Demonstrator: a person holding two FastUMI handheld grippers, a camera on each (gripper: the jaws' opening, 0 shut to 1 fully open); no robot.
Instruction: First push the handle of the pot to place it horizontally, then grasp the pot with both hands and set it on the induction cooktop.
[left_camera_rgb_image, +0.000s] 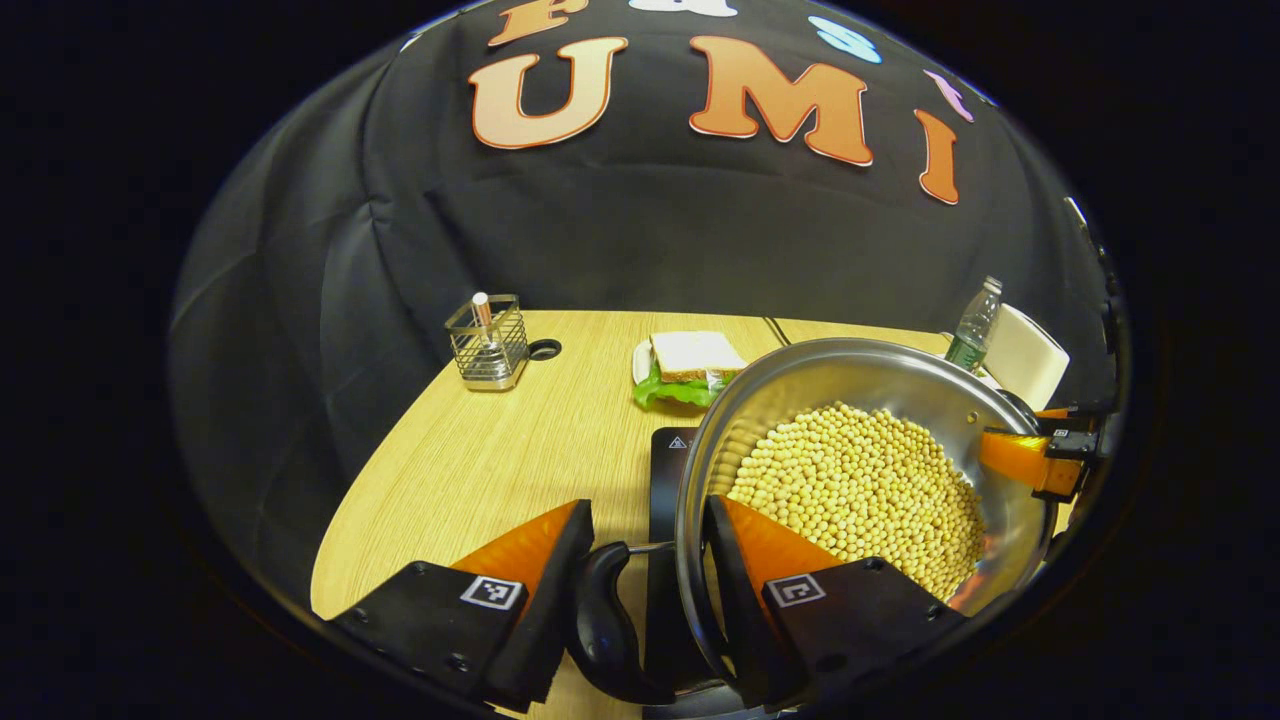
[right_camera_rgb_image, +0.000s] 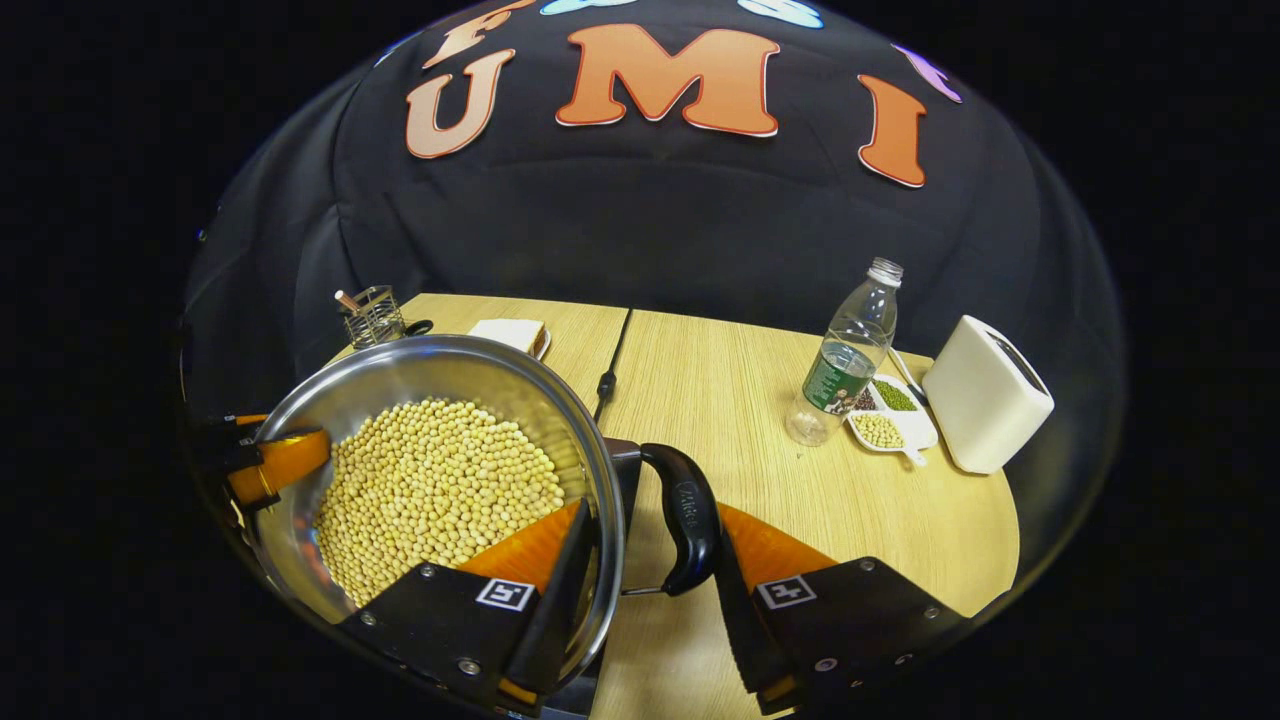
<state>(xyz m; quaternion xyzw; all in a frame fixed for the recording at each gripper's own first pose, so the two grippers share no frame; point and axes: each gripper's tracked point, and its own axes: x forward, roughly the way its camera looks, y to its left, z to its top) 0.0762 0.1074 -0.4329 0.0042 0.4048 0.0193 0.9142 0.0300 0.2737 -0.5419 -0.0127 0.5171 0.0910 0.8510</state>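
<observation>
A steel pot (left_camera_rgb_image: 800, 385) full of yellow beans (left_camera_rgb_image: 860, 495) hangs over the black induction cooktop (left_camera_rgb_image: 666, 470); whether it rests on it I cannot tell. My left gripper (left_camera_rgb_image: 648, 502) is shut across the pot's rim, one finger inside the wall and the other outside the black side handle (left_camera_rgb_image: 600, 620). My right gripper (right_camera_rgb_image: 652, 505) holds the opposite side of the pot (right_camera_rgb_image: 400, 365) the same way, its fingers around the rim and the other black handle (right_camera_rgb_image: 690, 520). Each gripper also shows far off in the other's view, the right (left_camera_rgb_image: 1030, 460) and the left (right_camera_rgb_image: 270, 465).
On the wooden table (right_camera_rgb_image: 720, 400) stand a wire utensil holder (left_camera_rgb_image: 488, 340), a sandwich on a plate (left_camera_rgb_image: 690, 365), a water bottle (right_camera_rgb_image: 845, 360), a divided dish of beans (right_camera_rgb_image: 890, 415) and a white box-like appliance (right_camera_rgb_image: 985, 405). A black cable (right_camera_rgb_image: 605, 380) runs back from the cooktop.
</observation>
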